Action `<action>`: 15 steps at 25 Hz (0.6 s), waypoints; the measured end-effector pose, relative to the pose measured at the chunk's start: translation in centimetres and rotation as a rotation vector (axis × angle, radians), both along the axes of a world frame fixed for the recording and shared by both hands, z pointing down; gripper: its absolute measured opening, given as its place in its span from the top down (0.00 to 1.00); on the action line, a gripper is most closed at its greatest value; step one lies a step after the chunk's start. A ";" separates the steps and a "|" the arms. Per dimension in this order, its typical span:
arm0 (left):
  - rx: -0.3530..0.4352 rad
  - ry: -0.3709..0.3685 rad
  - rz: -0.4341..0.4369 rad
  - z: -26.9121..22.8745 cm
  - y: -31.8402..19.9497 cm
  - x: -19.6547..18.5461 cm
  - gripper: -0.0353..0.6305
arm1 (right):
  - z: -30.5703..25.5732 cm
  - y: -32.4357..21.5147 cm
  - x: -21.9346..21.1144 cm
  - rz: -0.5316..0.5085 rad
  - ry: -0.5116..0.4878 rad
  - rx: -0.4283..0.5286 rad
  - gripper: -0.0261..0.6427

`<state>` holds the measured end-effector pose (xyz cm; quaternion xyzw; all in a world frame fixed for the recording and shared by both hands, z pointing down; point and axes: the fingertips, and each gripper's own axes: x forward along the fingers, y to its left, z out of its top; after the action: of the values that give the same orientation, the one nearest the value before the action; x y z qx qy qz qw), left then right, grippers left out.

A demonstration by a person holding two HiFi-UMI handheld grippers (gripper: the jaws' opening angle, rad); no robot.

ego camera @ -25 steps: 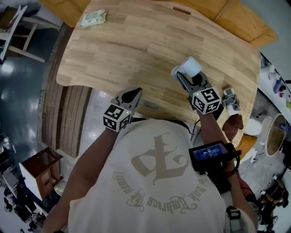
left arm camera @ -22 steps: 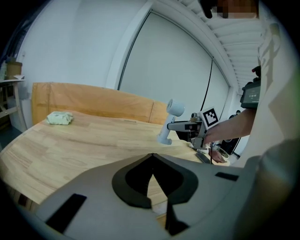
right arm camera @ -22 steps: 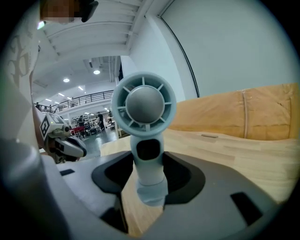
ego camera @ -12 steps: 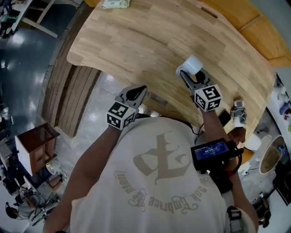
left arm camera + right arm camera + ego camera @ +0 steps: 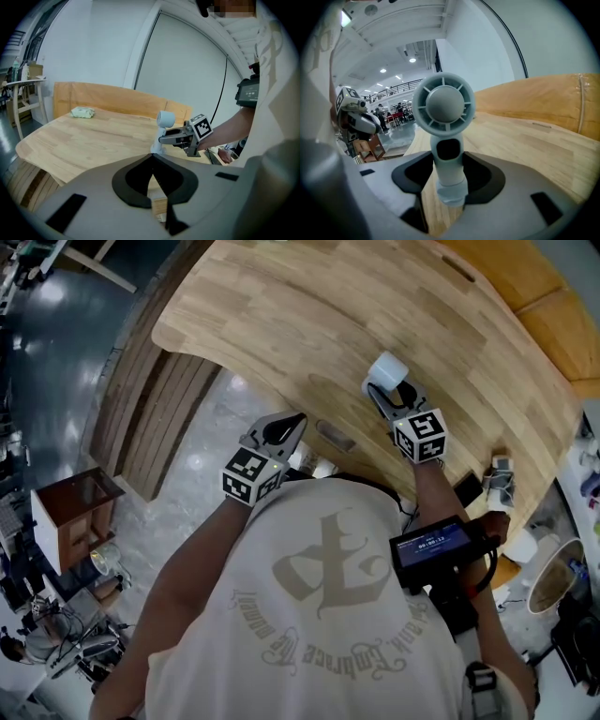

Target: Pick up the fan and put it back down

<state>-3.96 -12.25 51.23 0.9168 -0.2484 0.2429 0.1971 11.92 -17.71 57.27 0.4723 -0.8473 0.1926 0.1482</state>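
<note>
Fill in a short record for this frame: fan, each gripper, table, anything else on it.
fan: white, upright, stem between the right jaws
fan base: at the tabletop; contact unclear
right gripper: shut on the fan's stem
left gripper: shut, empty, by the table's near edge
table: light wood
other: pale green packet on the far side of the table

The fan (image 5: pixel 443 108) is of smooth matt plastic, pale grey. The table (image 5: pixel 309 315) is light wood in glued strips, with a soft sheen. The floor (image 5: pixel 56 362), at nine o'clock of the table, looks glossy and dark.
</note>
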 end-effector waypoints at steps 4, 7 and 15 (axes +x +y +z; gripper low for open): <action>-0.004 -0.014 -0.024 0.2 0.4 -1.1 0.93 | 1.3 0.1 -0.5 -0.009 0.016 -0.016 0.65; -0.002 -0.018 -0.039 0.1 0.7 -1.6 0.93 | 2.2 0.5 -0.8 -0.022 0.034 -0.021 0.65; 0.004 -0.018 -0.052 -0.4 1.1 -2.2 0.93 | 3.1 2.2 -0.9 -0.023 0.068 -0.014 0.65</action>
<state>-6.18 -11.14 50.88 0.9082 -0.2745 0.2452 0.1992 11.02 -15.51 60.39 0.4679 -0.8457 0.1807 0.1824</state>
